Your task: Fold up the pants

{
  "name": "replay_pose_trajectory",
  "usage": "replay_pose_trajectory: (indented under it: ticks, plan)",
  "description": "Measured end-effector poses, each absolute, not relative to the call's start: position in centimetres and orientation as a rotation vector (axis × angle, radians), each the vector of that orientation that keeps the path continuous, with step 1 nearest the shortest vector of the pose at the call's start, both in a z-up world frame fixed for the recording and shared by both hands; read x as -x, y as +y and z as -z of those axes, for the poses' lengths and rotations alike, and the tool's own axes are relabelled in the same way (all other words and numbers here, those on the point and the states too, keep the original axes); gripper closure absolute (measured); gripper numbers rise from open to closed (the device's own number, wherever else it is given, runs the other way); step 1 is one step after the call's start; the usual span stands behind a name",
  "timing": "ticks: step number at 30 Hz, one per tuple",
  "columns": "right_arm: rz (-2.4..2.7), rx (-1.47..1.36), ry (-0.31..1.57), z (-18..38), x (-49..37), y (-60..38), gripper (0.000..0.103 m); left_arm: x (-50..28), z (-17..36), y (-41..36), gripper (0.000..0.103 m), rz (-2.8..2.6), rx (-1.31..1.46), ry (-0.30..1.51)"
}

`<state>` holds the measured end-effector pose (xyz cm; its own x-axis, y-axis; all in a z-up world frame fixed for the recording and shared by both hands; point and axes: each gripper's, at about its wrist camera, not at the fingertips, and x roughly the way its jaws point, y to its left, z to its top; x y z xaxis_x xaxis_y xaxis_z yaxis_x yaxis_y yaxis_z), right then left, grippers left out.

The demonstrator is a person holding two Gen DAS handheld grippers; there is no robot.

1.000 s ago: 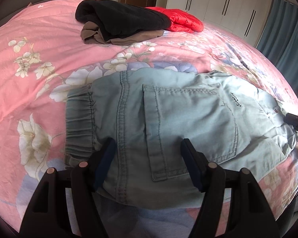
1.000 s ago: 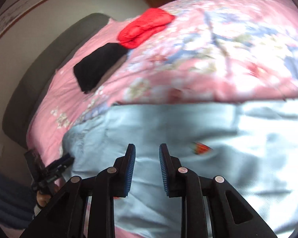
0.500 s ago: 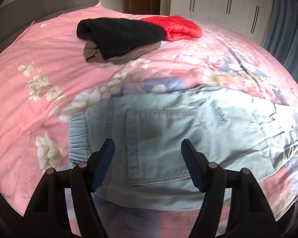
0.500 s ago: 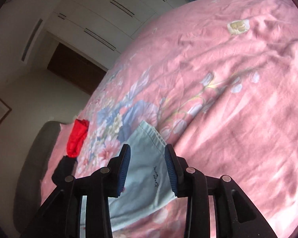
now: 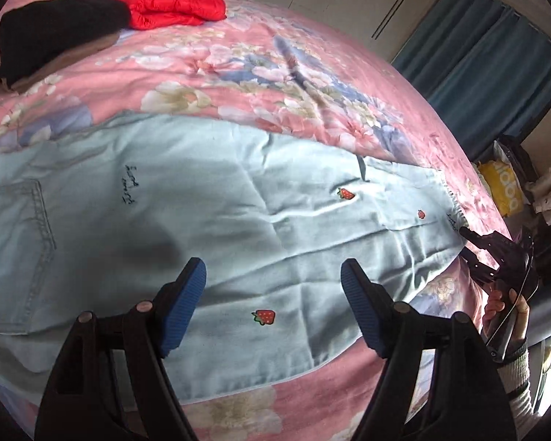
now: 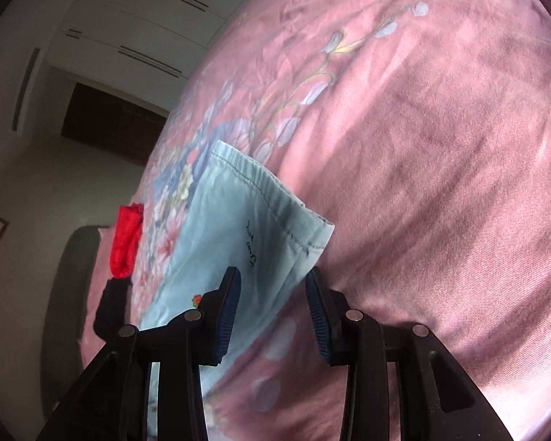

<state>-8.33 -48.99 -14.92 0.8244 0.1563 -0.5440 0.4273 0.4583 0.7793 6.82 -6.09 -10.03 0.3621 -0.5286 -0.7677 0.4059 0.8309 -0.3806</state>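
While pale-blue denim pants (image 5: 187, 198) lie creased on pink floral bedspread (image 5: 238, 73), left claw (image 5: 273, 286) hovers spread; right claw (image 6: 273, 290) released beside stitched hem (image 6: 272, 187).

Left tool (image 5: 273, 283) hovers with jaws spread wide, right tool (image 6: 273, 296) apparently low, jaws parted, gripping nothing.

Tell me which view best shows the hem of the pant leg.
The right wrist view: the stitched hem lies close ahead of the open right gripper. The left wrist view shows the hem only small, at the far end of the pants.
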Motion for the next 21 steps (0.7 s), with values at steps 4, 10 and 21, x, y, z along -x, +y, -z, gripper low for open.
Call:
replay_pose_trajectory:
  ticks: [4,10,21]
  plan:
    - [0.217,-1.028,0.588,14.5,8.0,-48.3,0.085,-7.1,11.3,-5.1,0.031,0.592,0.16,1.075]
    - [0.229,-0.785,0.522,9.1,7.1,-45.7,0.096,-7.4,9.2,-3.5,0.03,0.658,0.299,1.06]
    - [-0.034,-0.08,0.474,3.8,3.2,-26.1,0.096,-7.2,5.7,-5.4,0.009,0.981,0.71,1.009]
